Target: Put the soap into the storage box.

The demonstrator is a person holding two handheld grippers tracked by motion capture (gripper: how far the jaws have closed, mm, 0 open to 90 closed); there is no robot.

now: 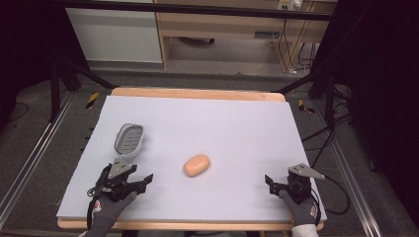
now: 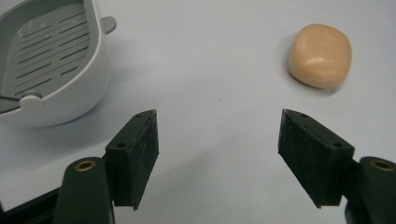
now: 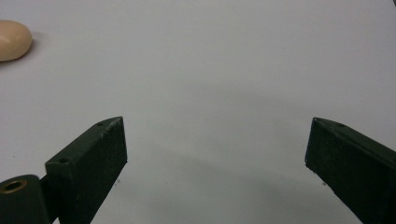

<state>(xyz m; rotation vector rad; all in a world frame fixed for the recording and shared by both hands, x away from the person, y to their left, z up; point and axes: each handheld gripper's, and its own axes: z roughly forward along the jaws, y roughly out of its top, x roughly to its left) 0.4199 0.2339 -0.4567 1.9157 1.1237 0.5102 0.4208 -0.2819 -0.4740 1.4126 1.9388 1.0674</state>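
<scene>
Waiting near the front corners of the worktop [image 1: 197, 106], the left gripper [image 1: 143, 180] and the right gripper [image 1: 269, 181] both hold their fingers spread wide and empty. A peach-coloured bar of soap [image 1: 196, 165] lies on the bare sheet toward the front middle, apart from the grey soap dish [image 1: 129, 139], which sits empty toward the left edge. Judging by this, nothing has been grasped yet, and lifting the soap and setting it in the dish both remain.
</scene>
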